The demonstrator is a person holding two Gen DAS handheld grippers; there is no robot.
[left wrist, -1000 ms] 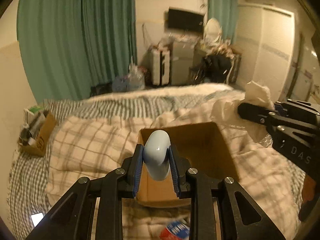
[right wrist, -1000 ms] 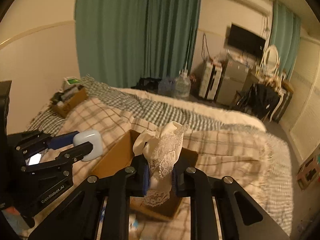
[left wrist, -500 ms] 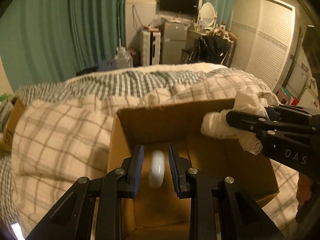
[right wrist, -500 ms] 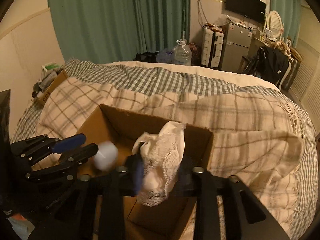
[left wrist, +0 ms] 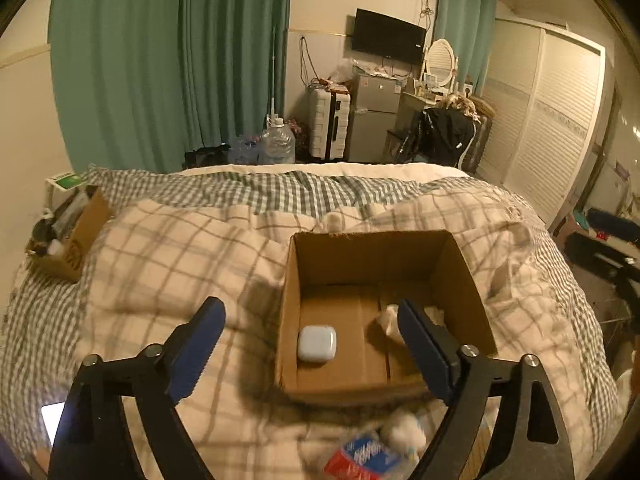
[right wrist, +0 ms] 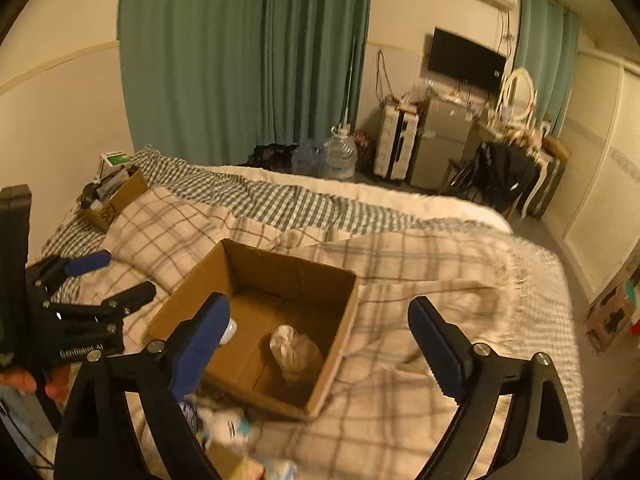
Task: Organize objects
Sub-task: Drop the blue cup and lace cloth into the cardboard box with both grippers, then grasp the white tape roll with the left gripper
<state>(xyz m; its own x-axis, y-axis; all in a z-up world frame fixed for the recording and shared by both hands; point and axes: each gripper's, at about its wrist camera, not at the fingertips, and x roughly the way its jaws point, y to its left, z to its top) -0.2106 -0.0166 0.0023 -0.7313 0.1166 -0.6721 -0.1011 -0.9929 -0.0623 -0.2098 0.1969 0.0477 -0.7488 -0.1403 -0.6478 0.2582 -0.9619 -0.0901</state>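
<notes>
An open cardboard box (left wrist: pixel 464 272) sits on the plaid bedcover; it also shows in the right wrist view (right wrist: pixel 188 280). A pale blue earbud case (left wrist: pixel 317 343) lies flat on the box floor at the left. A white lace cloth (right wrist: pixel 294 350) lies bunched on the box floor at the right, partly hidden behind my finger in the left wrist view (left wrist: pixel 390 320). My left gripper (left wrist: pixel 312 350) is open and empty above the box's near edge. My right gripper (right wrist: pixel 320 340) is open and empty above the box. The left gripper also shows in the right wrist view (right wrist: pixel 116 280).
A red and blue packet (left wrist: pixel 360 458) and small white items (right wrist: pixel 228 424) lie on the bedcover in front of the box. A second cardboard box (left wrist: pixel 76 236) with clutter stands at the bed's far left. A phone (left wrist: pixel 54 420) lies at the near left.
Both grippers have opened wide and drawn back. The earbud case dropped from the left gripper into the box, and the lace cloth dropped from the right gripper into it.
</notes>
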